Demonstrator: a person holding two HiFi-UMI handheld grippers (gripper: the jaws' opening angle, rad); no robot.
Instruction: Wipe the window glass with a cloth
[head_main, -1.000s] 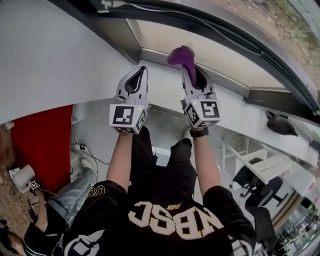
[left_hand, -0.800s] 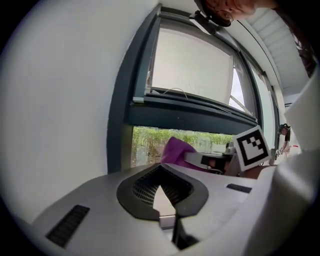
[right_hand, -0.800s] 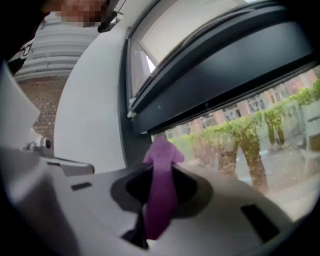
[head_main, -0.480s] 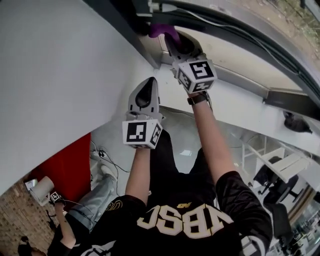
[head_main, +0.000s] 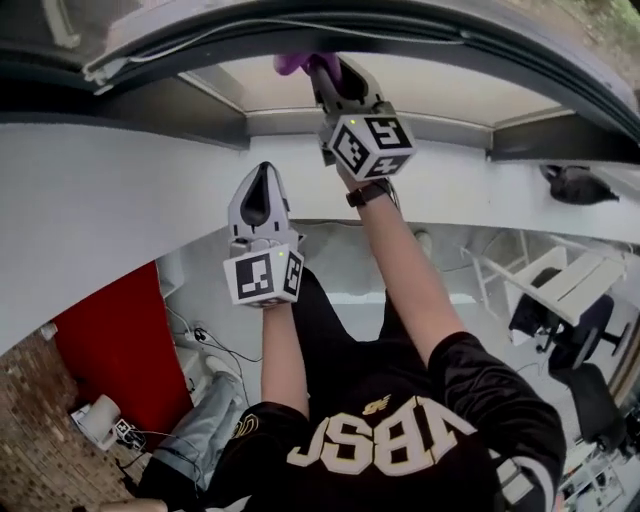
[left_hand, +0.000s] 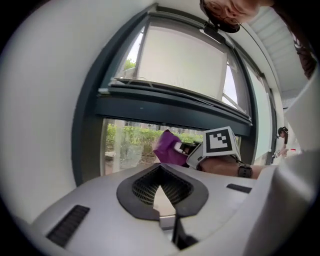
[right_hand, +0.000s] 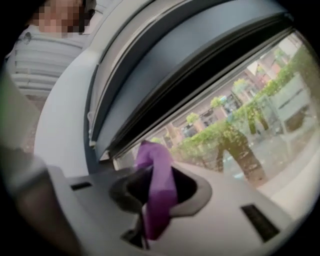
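A person reaches up with the right gripper (head_main: 322, 72), its jaws clamped on a purple cloth (head_main: 292, 63) whose bunched end sits at the window glass (head_main: 440, 92) just beside the dark frame (head_main: 150, 100), while the left gripper (head_main: 262, 182) hangs lower, jaws closed together on nothing
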